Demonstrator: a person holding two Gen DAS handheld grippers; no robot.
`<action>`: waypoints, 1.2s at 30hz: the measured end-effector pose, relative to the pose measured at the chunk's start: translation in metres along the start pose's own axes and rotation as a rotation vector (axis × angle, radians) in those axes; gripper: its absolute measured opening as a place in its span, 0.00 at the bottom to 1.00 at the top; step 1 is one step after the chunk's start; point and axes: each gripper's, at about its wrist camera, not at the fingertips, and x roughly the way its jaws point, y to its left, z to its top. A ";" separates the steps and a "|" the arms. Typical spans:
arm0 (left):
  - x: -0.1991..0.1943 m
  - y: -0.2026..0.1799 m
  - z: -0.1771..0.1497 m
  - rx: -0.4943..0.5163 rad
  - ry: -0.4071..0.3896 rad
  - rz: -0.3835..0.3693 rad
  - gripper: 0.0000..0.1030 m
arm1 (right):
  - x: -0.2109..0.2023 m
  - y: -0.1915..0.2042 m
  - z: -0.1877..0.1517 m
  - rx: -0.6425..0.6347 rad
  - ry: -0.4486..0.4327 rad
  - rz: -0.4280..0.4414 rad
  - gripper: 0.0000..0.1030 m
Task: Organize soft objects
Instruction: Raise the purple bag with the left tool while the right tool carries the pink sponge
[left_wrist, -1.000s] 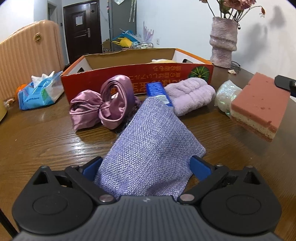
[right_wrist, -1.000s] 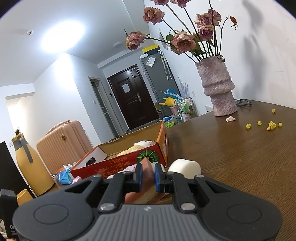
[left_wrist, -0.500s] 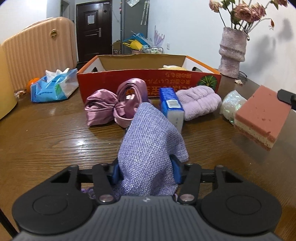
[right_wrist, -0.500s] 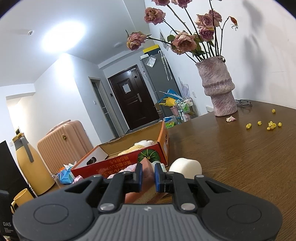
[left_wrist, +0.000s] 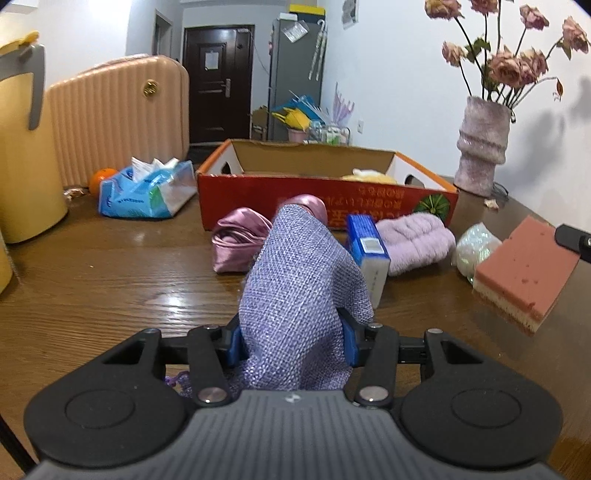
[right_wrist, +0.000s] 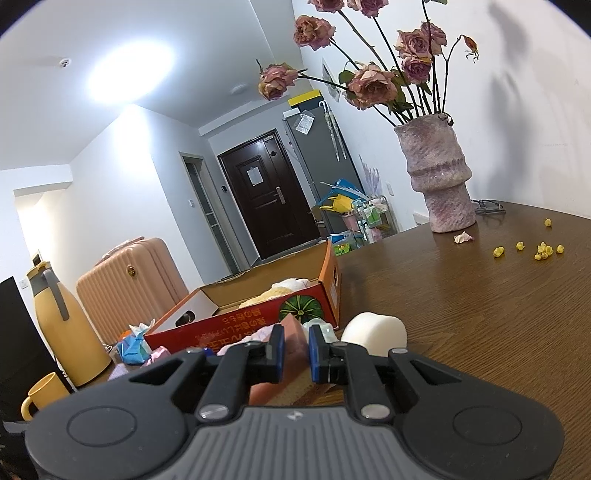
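My left gripper (left_wrist: 291, 341) is shut on a purple woven pouch (left_wrist: 299, 295) and holds it above the table. My right gripper (right_wrist: 295, 350) is shut on a pink sponge (right_wrist: 291, 334); the sponge also shows at the right of the left wrist view (left_wrist: 524, 273), held off the table. An open red cardboard box (left_wrist: 325, 199) stands behind, with a yellow-white plush inside (right_wrist: 280, 290). In front of the box lie a pink satin bow (left_wrist: 240, 240), a blue packet (left_wrist: 367, 247), a lilac fluffy towel (left_wrist: 417, 240) and a glittery pouch (left_wrist: 476, 249).
A white foam roll (right_wrist: 373, 328) lies beside my right gripper. A vase of dried roses (right_wrist: 439, 177) stands at the back right, with yellow bits (right_wrist: 532, 251) scattered near it. A tissue pack (left_wrist: 147, 192), an orange (left_wrist: 101, 177), a yellow jug (right_wrist: 62, 325) and a mug (right_wrist: 40, 391) stand at the left.
My left gripper closed on the purple pouch, squeezing it narrower, and lifted it off the table. The right gripper with the sponge stayed almost still.
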 end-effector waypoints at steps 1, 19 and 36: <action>-0.002 0.001 0.000 -0.006 -0.008 0.004 0.48 | -0.001 0.001 -0.001 -0.001 -0.001 0.001 0.12; -0.026 0.012 0.009 -0.068 -0.109 0.053 0.48 | -0.005 0.014 -0.002 -0.010 -0.040 0.019 0.12; -0.035 0.013 0.038 -0.110 -0.193 0.059 0.48 | 0.006 0.038 0.012 -0.039 -0.082 0.040 0.12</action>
